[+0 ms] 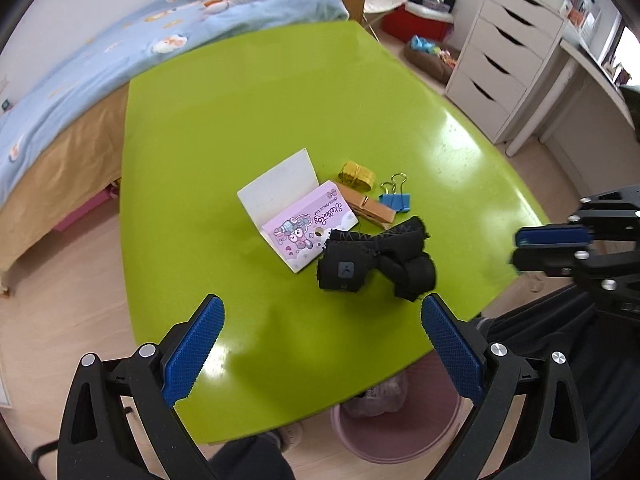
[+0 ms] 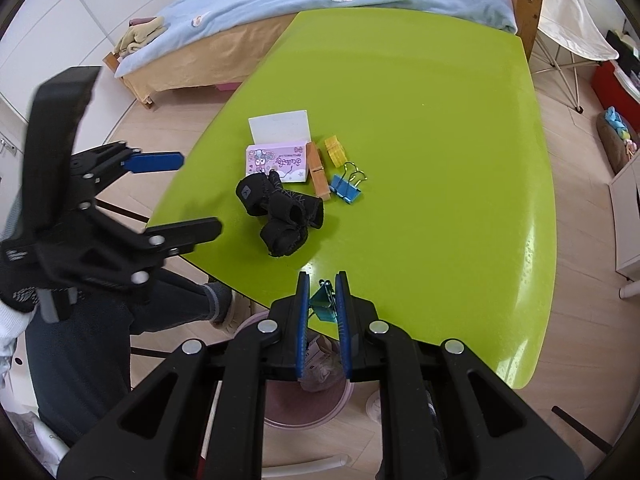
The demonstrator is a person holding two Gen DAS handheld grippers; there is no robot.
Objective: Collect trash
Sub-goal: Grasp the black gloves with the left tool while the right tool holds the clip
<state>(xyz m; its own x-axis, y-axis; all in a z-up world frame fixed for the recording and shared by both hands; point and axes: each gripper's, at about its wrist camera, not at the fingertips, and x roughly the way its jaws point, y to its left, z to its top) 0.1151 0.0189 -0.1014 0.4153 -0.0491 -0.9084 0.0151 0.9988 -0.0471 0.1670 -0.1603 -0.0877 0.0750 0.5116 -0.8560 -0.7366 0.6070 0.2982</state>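
1. A teal binder clip (image 2: 323, 300) is pinched between the blue pads of the right gripper (image 2: 322, 312), whose fingers are clenched on it just above the near edge of the green table (image 2: 440, 160).
2. Directly below that gripper, on the floor under the table's edge, stands a pink bin (image 2: 308, 408) with crumpled wrappers inside — it also shows in the left wrist view (image 1: 400, 432), partly hidden by the table (image 1: 248, 128).
3. The left gripper (image 1: 322, 344) hangs over the near part of the table with its fingers spread wide and nothing between them; from the right wrist view it (image 2: 192, 192) appears at the left side, held by a gloved hand (image 2: 18, 292).
4. Clustered mid-table are the remaining things: a black rolled fabric piece (image 1: 376, 260), touching a pink card packet (image 1: 308, 228) with its white flap raised.
5. Just beyond these lie a wooden clothespin (image 1: 366, 206), a yellow folded bundle (image 1: 356, 174) and a blue binder clip (image 1: 396, 200) with gold handles — all close together.
6. Around the table: a bed (image 1: 80, 80) with a blue quilt on one side, a white drawer unit (image 1: 508, 56) on the other, and pale wooden floor (image 1: 60, 300).
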